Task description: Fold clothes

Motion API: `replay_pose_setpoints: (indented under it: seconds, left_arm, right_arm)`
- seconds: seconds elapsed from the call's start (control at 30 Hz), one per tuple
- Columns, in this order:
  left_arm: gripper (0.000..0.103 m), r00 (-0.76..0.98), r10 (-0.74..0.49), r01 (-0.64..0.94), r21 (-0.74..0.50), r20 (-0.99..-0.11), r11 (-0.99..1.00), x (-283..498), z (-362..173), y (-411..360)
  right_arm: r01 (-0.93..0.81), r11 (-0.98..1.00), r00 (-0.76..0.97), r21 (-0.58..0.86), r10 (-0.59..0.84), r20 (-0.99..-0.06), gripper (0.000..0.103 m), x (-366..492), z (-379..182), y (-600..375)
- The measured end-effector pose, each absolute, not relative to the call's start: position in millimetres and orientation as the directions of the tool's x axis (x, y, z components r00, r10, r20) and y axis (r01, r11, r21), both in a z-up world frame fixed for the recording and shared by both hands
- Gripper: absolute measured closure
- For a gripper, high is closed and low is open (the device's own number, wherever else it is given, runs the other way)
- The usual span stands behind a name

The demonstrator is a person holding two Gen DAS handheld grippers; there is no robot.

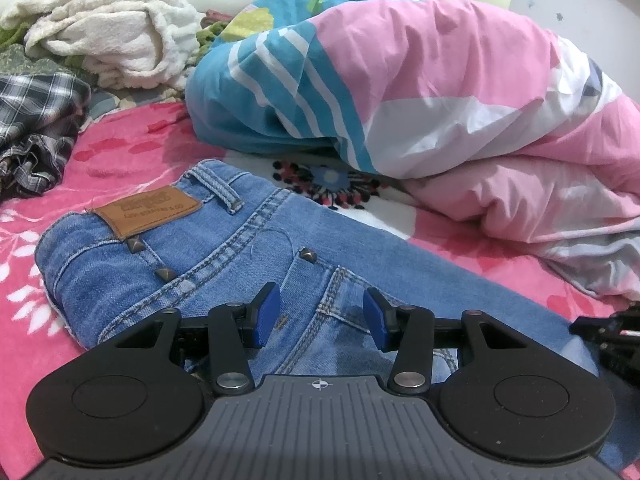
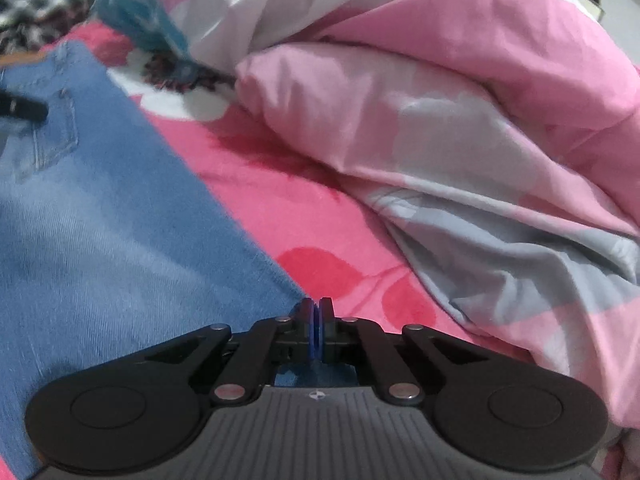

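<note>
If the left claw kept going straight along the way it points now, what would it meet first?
Most likely the blue jeans: the left claw angles down with the denim seat, near a back pocket seam, right beyond its open pads. Depth is unclear, but nothing else shows in that line.

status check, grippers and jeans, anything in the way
Left gripper open, over the jeans seat. Right gripper shut at the jeans' edge; grip on denim unclear. Jeans flat on pink bedspread. Bunched duvet close beside.

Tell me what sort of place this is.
Most likely a bedroom: the jeans lie on a pink flowered bedspread, beside a bunched pink and blue duvet and a heap of other laundry.
</note>
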State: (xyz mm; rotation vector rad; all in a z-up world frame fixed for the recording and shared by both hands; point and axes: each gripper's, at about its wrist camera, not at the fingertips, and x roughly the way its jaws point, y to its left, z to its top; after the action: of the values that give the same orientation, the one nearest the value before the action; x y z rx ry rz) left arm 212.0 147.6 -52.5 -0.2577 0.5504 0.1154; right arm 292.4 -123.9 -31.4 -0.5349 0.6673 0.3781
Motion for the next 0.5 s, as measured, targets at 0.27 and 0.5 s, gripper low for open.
replay_pose_setpoints:
  seconds: [0.27, 0.5]
  left_arm:
    - [0.057, 0.844, 0.045, -0.182, -0.206, -0.535, 0.961, 212.9, -51.4, 147.0]
    - [0.057, 0.844, 0.036, -0.182, -0.222, -0.536, 0.958, 211.7, -50.1, 150.0]
  right_arm:
    - [-0.353, 0.935, 0.747, -0.032, 0.261, -0.612, 0.098, 284.7, 23.7, -174.2]
    - [-0.361, 0.92, 0.627, 0.152, 0.36, -0.691, 0.098, 294.5, 5.5, -168.5]
